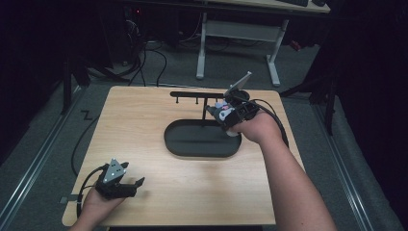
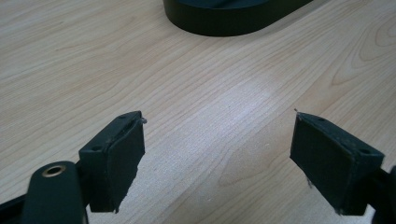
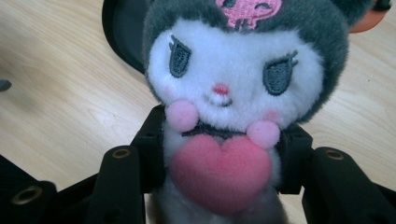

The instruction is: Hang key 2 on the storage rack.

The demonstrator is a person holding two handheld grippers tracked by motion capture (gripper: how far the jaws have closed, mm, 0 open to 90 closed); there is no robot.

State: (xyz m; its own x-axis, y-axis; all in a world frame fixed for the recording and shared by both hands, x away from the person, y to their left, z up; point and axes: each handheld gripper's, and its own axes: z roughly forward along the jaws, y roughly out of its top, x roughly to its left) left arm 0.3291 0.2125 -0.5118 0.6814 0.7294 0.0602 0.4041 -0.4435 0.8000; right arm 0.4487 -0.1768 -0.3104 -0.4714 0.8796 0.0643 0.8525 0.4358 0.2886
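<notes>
Right gripper [image 3: 219, 154] clamped on a plush toy [image 3: 233, 79], pads pressing the soft body from both sides just below the white face. Toy upright between the jaws, facing the gripper's camera: dark grey hood with a pink emblem above, pink heart held at the chest, directly over the gap between the jaws. In the high view, right gripper [image 1: 222, 114] raised off the counter [image 1: 144, 125], with the toy [image 1: 222, 111] at its tip. Just below and ahead of that gripper, a black oval tray [image 1: 202, 150]; just beyond the gripper, a black rack [image 1: 192, 94] with small pegs hanging down.

Left gripper [image 2: 217, 140] spread wide, nothing between its pads, bare wood under and ahead of them, tray edge [image 2: 224, 23] farther out in front. In the high view, left gripper [image 1: 126, 185] low over the counter's near corner, well apart from the toy.
</notes>
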